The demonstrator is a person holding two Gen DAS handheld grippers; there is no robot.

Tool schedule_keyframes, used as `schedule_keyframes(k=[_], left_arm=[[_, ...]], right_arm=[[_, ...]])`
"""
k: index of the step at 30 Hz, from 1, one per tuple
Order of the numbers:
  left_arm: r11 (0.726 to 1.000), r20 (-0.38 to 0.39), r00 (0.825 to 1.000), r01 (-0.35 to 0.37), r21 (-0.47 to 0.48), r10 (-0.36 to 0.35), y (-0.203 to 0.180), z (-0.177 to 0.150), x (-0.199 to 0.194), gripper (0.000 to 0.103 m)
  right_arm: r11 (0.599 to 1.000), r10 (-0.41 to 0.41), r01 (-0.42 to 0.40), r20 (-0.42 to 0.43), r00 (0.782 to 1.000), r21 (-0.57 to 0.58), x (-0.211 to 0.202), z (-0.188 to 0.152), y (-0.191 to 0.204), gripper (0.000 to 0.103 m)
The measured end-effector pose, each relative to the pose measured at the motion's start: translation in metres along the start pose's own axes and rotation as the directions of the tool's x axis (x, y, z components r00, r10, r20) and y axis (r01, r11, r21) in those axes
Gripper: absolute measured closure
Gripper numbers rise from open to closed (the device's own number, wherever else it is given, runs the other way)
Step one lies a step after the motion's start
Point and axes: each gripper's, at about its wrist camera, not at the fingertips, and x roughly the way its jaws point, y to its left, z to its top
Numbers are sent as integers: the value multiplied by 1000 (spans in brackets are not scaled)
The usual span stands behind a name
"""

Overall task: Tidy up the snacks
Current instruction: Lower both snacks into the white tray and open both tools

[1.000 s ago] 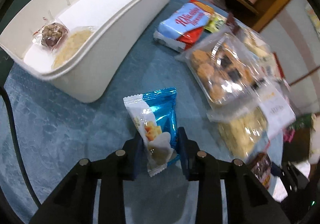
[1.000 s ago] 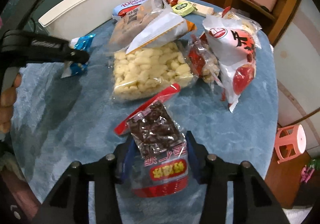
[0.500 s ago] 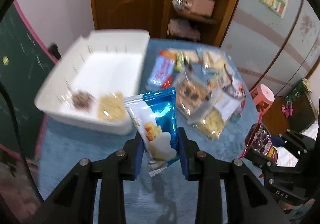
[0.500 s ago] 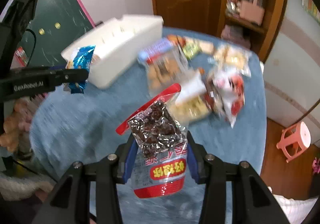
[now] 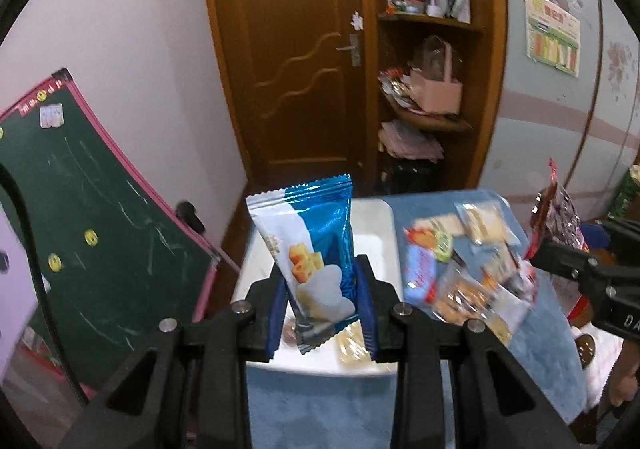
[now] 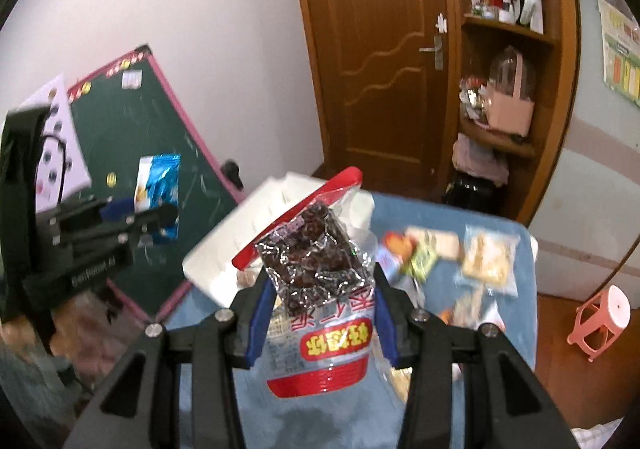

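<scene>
Blue tablecloth (image 5: pixel 328 409) strewn with snacks (image 5: pixel 460 281); wooden door (image 5: pixel 296 61) behind.

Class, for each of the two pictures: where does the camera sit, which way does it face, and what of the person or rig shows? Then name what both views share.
Left wrist: sits on the left gripper, facing down over the white bin; it holds the blue snack packet.
Right wrist: sits on the right gripper, facing the blue table; it holds the red-topped snack bag.
Shared: bin, table, door, chalkboard, each other's gripper.

Home room, wooden door (image 5: pixel 296 61), cluttered shelves (image 5: pixel 432 49), chalkboard (image 5: pixel 100 249)
</scene>
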Motion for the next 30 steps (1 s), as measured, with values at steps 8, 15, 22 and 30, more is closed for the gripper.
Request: schedule_keyframes(k=[8, 15, 22, 30], left_arm=[[998, -87, 996, 8, -59, -13, 33, 15, 88, 73], [996, -181, 983, -36, -80, 21, 45, 3, 159, 64], [992, -199, 980, -42, -122, 17, 57, -7, 169, 18], [984, -204, 979, -13, -177, -24, 67, -12, 160, 18]], right_arm=[[999, -31, 32, -102, 994, 14, 100, 33, 29, 58], [1000, -29, 29, -254, 967, -4, 193, 12, 39, 53], [998, -54, 44, -317, 947, -39, 224, 2, 42, 48], [997, -51, 28, -316, 947, -76, 230, 3, 51, 30]])
